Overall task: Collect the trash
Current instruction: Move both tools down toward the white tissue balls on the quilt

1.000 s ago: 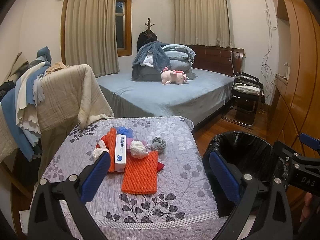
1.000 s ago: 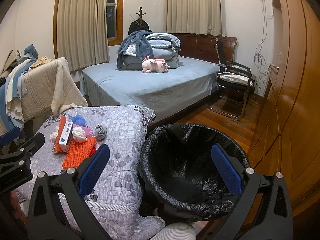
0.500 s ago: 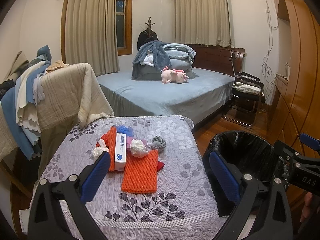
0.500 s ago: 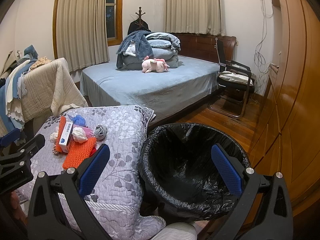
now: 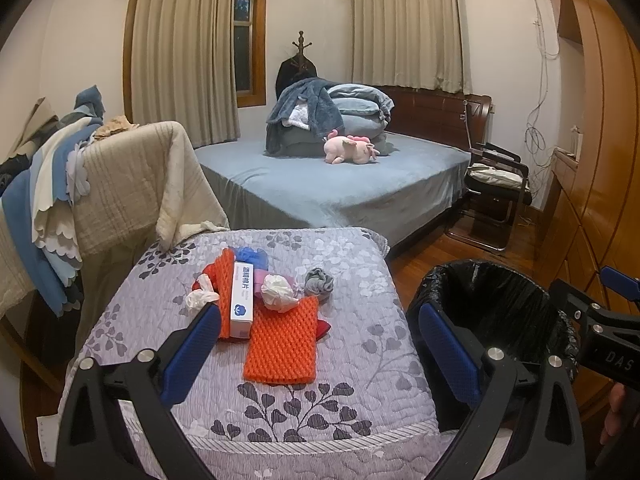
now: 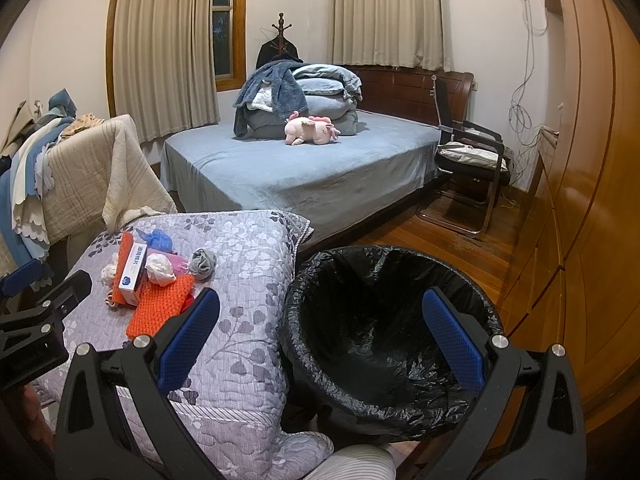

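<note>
A pile of trash lies on the quilt-covered table: an orange foam net, a white box, a crumpled white wad, a grey wad and a blue piece. The pile also shows in the right wrist view, with the orange net nearest. My left gripper is open and empty, held short of the pile. My right gripper is open and empty above the near rim of the black-lined bin. The bin stands right of the table.
A bed with folded bedding and a pink plush toy lies behind the table. A blanket-draped rack stands at the left. A black chair and wooden wardrobe doors are at the right.
</note>
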`<state>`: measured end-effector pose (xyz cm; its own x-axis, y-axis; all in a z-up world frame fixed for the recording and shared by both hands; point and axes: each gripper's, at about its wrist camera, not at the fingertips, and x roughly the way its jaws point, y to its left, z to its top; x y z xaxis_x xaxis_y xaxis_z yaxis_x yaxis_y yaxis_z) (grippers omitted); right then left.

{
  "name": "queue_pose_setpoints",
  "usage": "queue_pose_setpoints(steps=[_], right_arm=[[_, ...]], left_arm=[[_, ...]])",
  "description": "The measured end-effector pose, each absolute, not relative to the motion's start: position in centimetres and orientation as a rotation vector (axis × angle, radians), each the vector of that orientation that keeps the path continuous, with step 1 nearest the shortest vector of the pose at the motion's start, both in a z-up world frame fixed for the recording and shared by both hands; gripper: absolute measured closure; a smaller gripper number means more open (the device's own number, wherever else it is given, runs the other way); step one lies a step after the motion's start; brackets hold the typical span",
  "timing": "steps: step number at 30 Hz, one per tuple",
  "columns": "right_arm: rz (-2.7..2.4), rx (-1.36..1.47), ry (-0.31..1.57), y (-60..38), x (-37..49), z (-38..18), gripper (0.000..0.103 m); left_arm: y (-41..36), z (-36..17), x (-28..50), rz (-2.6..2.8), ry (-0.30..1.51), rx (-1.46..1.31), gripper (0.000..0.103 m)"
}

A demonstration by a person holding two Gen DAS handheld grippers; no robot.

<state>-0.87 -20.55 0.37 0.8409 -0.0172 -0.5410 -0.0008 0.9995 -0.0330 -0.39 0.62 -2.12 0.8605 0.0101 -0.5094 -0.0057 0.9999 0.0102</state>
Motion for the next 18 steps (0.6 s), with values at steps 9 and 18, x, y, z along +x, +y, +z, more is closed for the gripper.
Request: queue_pose_setpoints(steps=[9, 18], right_arm=[[0.006, -0.024, 0.570, -19.5, -0.6, 0.1, 0.004], [0.066, -0.025, 0.596, -15.3, 2.2, -2.8, 0.004]], left_arm=[[1.8, -1.8, 0.1, 0.015, 0.542, -0.017, 0.006], [8.3, -4.1, 1.2, 0.130, 0.560, -0.058, 0.006]])
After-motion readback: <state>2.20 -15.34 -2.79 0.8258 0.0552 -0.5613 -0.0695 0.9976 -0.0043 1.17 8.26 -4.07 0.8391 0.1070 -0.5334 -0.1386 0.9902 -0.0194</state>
